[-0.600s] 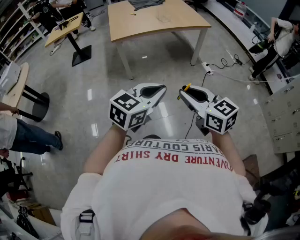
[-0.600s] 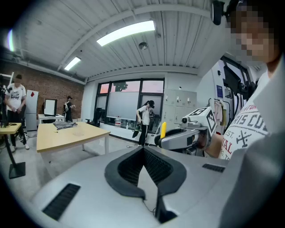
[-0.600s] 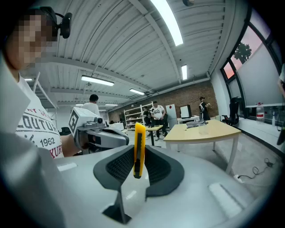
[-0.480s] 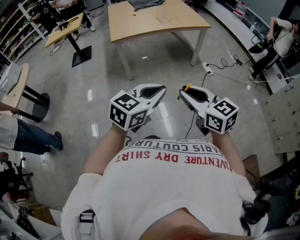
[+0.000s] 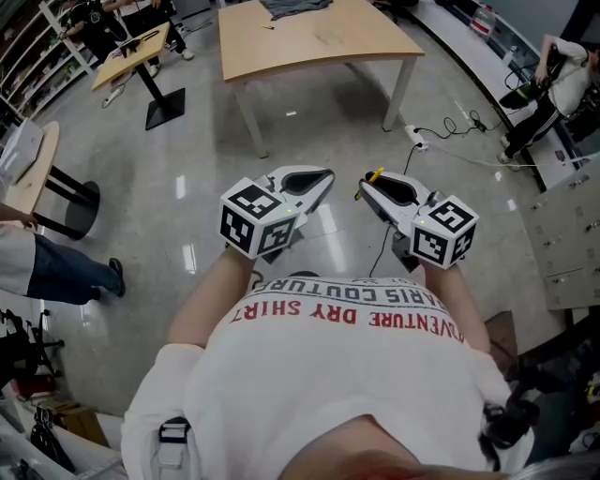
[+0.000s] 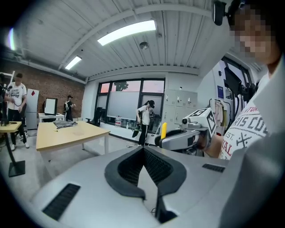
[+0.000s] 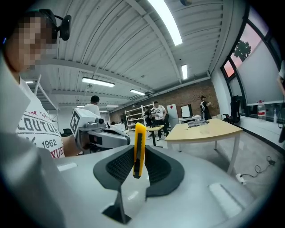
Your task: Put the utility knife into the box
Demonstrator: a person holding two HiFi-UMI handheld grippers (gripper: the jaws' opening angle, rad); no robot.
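A yellow utility knife point(image 7: 140, 142) stands upright between the ribbed pads of my right gripper point(image 7: 136, 156), which is shut on it. In the head view the knife's yellow end point(image 5: 374, 174) sticks up at the tip of the right gripper point(image 5: 363, 188). My left gripper point(image 6: 143, 148) is shut with its pads meeting and nothing between them. It is held beside the right one point(image 5: 325, 176), in front of the person's chest and above the floor. The two gripper tips point toward each other with a small gap. I cannot make out a box in any view.
A light wooden table point(image 5: 309, 42) stands ahead with a grey cloth point(image 5: 292, 7) at its far end. Smaller tables point(image 5: 131, 56) are at the left. Cables and a power strip point(image 5: 415, 139) lie on the glossy floor at the right. Other people stand around the room's edges.
Both grippers hold the same pose, the knife still clamped in the right one. Only the head view has shifted slightly.
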